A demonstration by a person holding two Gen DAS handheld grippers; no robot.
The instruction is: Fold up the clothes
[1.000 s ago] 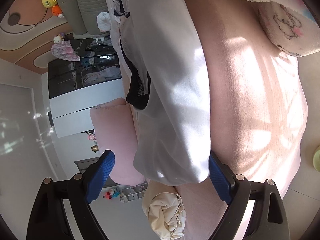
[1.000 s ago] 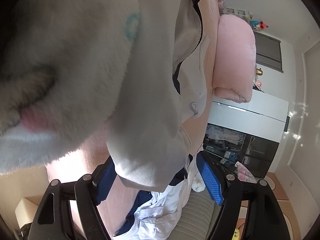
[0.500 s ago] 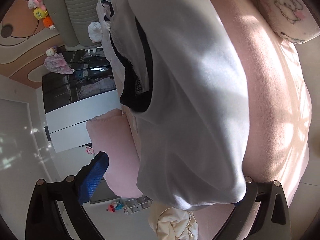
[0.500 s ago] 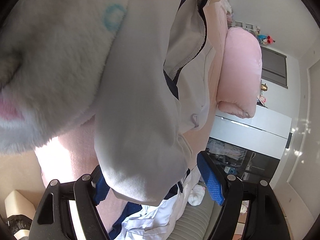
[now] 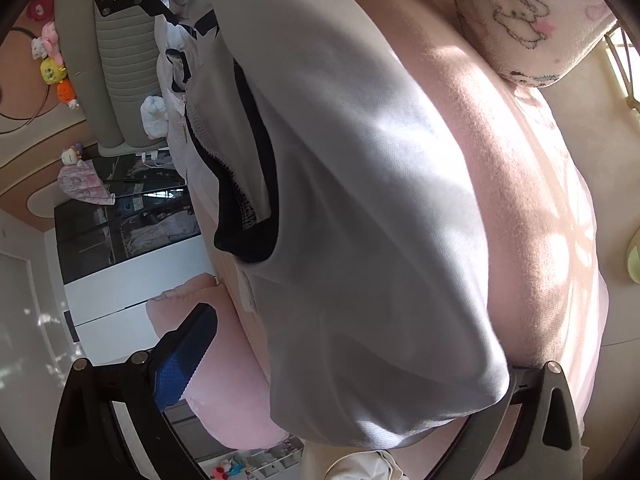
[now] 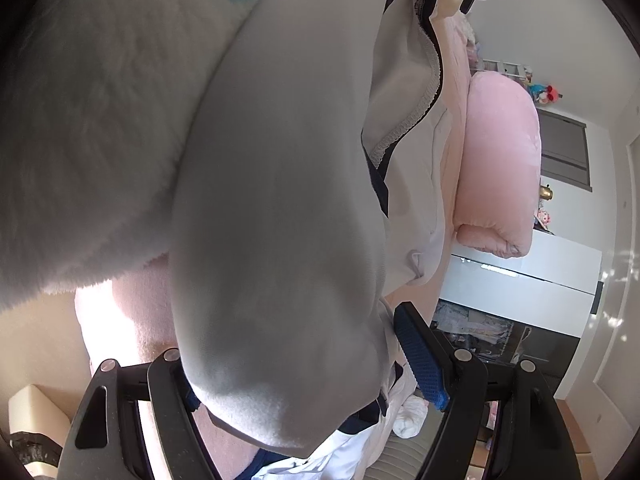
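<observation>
A white garment with dark navy trim (image 5: 360, 240) lies across the pink bed sheet (image 5: 540, 220). One folded end of it bulges between the fingers of my left gripper (image 5: 352, 368). That gripper's jaws stand wide apart: the blue left pad (image 5: 184, 360) is clear of the cloth, and the right pad is hidden under the fold. In the right wrist view the other end of the garment (image 6: 280, 240) fills the gap of my right gripper (image 6: 304, 376). Its jaws are apart too, with the blue right pad (image 6: 420, 360) showing and the left pad covered by cloth.
A fluffy rabbit-print blanket (image 5: 520, 20) lies beside the garment and is also seen as white fleece (image 6: 100, 120). A pink pillow (image 6: 500, 160) sits at the bed's end. A black-and-white cabinet (image 5: 120, 260), a grey padded headboard (image 5: 120, 60) and more white clothes (image 6: 412, 420) lie beyond.
My left gripper's jaws have spread wider, and the garment fold has swung closer over its right finger. The right gripper has moved nearer the cloth with its jaw width about the same.
</observation>
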